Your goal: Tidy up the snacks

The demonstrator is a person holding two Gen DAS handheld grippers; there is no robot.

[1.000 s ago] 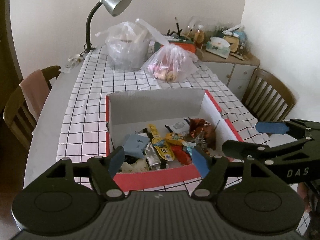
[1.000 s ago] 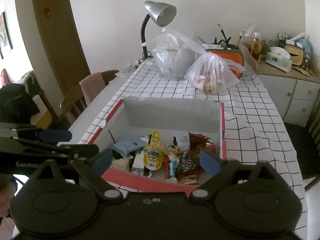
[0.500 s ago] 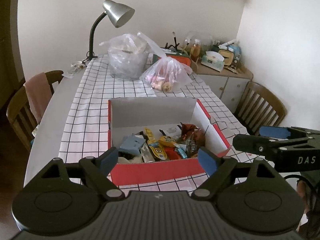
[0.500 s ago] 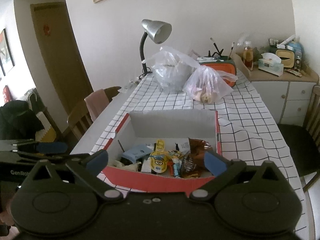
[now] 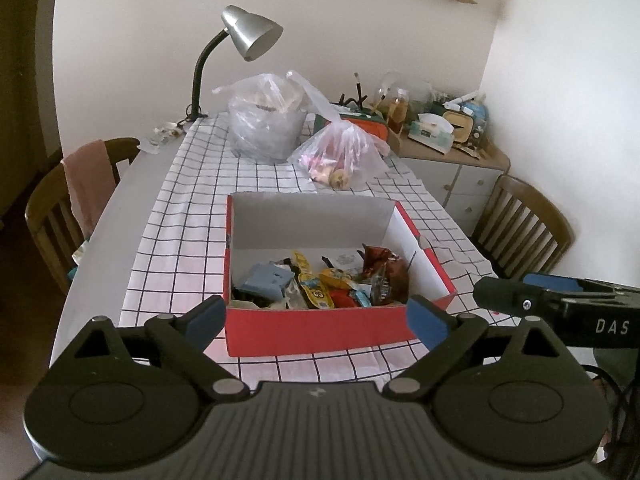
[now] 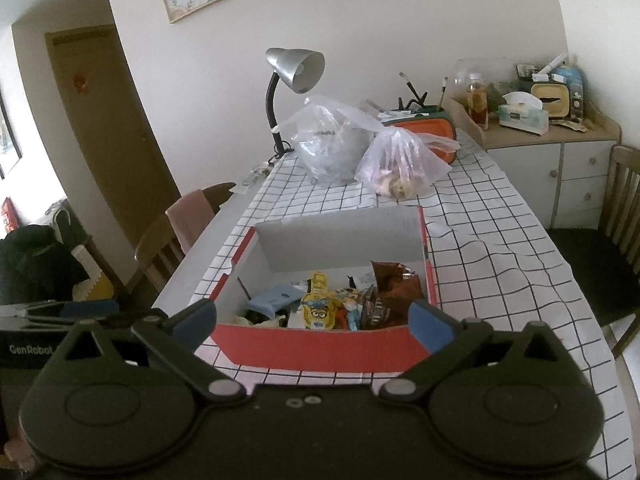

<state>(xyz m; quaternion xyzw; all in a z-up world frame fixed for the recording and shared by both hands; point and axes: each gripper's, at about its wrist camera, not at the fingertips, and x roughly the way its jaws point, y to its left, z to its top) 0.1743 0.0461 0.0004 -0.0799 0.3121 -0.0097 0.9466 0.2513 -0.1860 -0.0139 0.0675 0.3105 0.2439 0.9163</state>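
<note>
A red cardboard box with a white inside stands on the checked tablecloth near the table's front edge; it also shows in the right wrist view. Several snack packets lie in its near half: a light blue pack, yellow packs, a brown bag. My left gripper is open and empty, held back from the box's front wall. My right gripper is open and empty, also in front of the box. It shows at the right of the left wrist view.
A silver desk lamp and two clear plastic bags stand at the table's far end. Wooden chairs flank the table. A cluttered sideboard stands at the back right.
Both grippers have pulled back and up from the box, which now looks smaller and farther. Both stayed open and empty. The snacks in the box have not moved.
</note>
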